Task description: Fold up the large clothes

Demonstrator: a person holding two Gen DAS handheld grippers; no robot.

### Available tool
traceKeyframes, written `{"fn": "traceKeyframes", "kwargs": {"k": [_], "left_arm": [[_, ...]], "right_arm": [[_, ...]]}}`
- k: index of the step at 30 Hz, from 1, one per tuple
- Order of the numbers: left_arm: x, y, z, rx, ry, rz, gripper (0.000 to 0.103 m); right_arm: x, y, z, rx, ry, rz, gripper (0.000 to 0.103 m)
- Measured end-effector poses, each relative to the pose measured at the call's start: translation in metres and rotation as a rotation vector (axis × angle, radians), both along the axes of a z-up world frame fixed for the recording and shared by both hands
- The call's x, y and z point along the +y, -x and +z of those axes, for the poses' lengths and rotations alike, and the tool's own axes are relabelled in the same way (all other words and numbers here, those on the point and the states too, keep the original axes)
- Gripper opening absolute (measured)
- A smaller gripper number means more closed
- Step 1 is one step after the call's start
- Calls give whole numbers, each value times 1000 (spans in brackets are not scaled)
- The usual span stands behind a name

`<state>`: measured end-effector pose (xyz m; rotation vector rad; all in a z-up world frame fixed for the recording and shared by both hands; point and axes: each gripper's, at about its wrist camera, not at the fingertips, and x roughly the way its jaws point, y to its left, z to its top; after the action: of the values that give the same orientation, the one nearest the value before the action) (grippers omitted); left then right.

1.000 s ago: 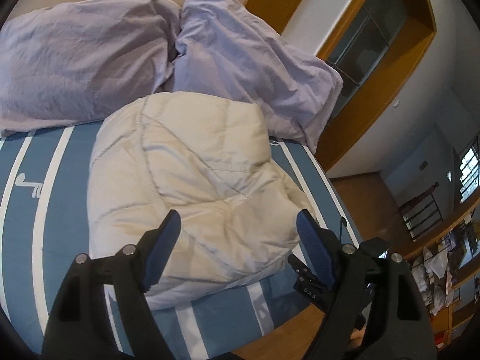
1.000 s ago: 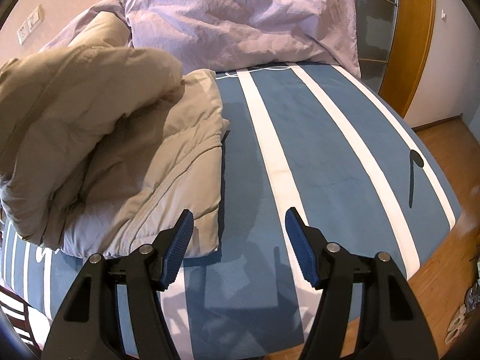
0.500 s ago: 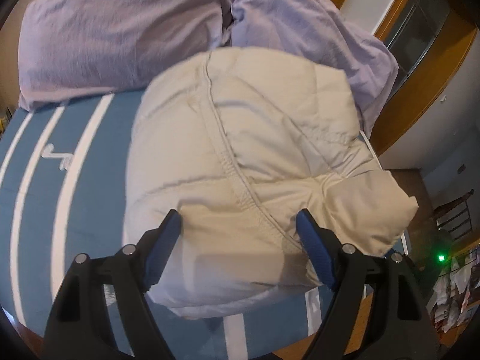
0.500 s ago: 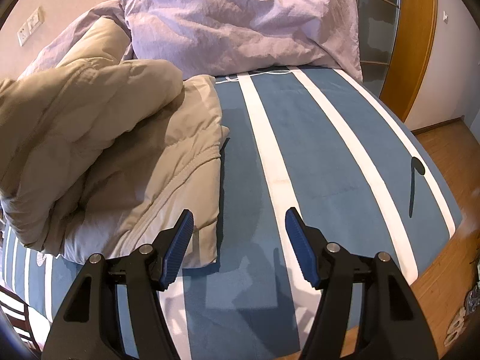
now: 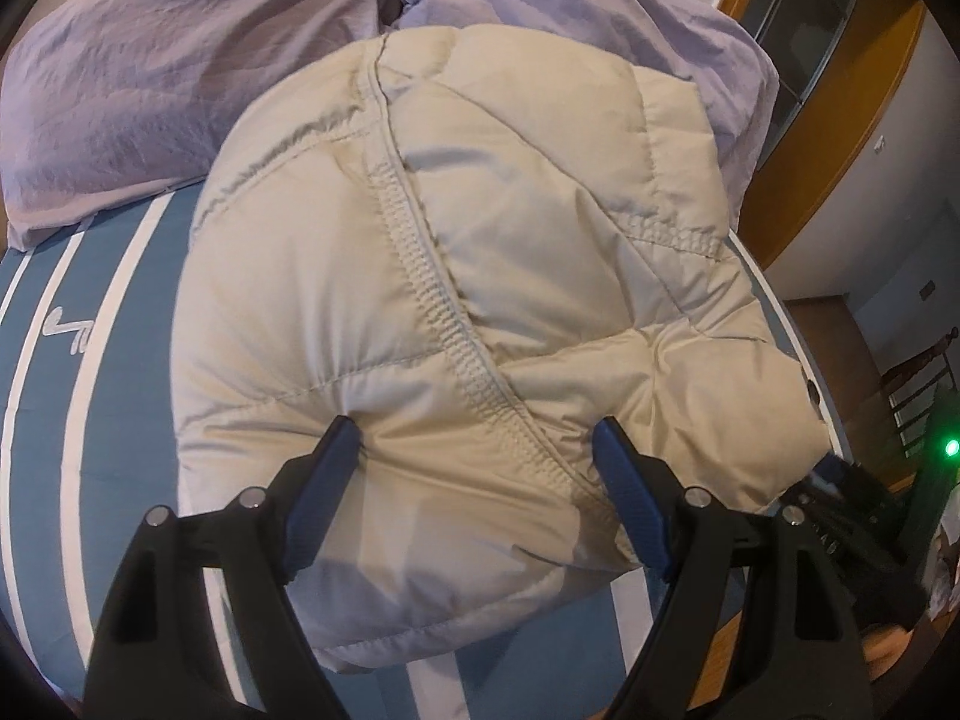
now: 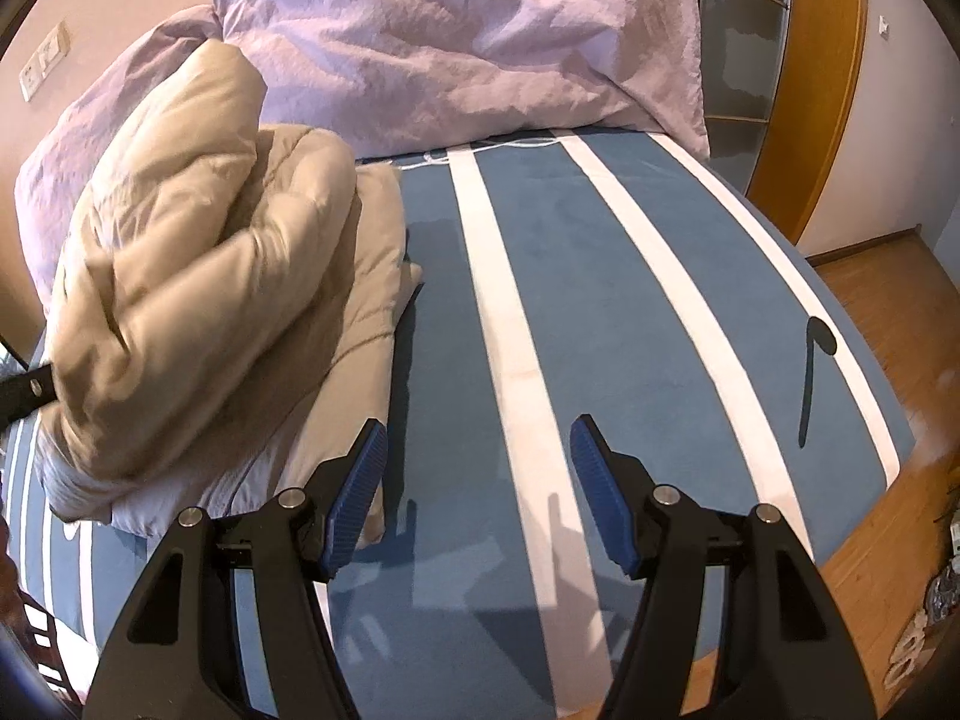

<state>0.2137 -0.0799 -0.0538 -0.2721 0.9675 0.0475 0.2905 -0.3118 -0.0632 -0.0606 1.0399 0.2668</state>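
Observation:
A puffy beige quilted jacket (image 5: 480,276) lies folded in a thick bundle on the blue bedspread (image 5: 108,420) with white stripes. My left gripper (image 5: 475,429) is open and pushed down onto the bundle's near part; its fingertips (image 5: 345,429) dent the padding, which bulges between them. In the right wrist view the jacket (image 6: 198,312) is heaped at the left, its top fold standing high. My right gripper (image 6: 477,429) hangs open above the bare bedspread (image 6: 600,300), just right of the jacket's lower edge, holding nothing.
Two lilac pillows (image 5: 150,78) lie behind the jacket at the bed's head, the right-hand pillow (image 6: 450,42) close to it. A wooden floor (image 6: 888,300) and an orange-framed door (image 6: 810,90) lie beyond the bed's right edge.
My left gripper has come down onto the jacket, which now fills its view. In the right view the jacket's top fold has bunched up higher. The right gripper has stayed put.

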Motion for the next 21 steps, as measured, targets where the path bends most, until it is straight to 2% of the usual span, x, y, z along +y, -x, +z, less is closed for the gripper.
{"fn": "traceKeyframes", "kwargs": {"k": [9, 13, 15, 18, 20, 21], "left_arm": [[-13, -11, -12, 6, -10, -17, 80], [-20, -11, -16, 4, -31, -32, 80], [-24, -9, -18, 2, -44, -48, 80], [-25, -9, -19, 2, -44, -65, 80], [-24, -10, -19, 2, -38, -68, 80], [-24, -10, -19, 2, -35, -69, 80]], "right_arm": [[-2, -20, 13, -26, -17, 10, 65], [6, -29, 27, -39, -58, 32, 65], [13, -32, 36, -46, -86, 55, 62], [30, -34, 48, -50, -131, 117, 50], [43, -32, 52, -52, -153, 165, 38], [47, -31, 53, -53, -158, 180, 36]]}}
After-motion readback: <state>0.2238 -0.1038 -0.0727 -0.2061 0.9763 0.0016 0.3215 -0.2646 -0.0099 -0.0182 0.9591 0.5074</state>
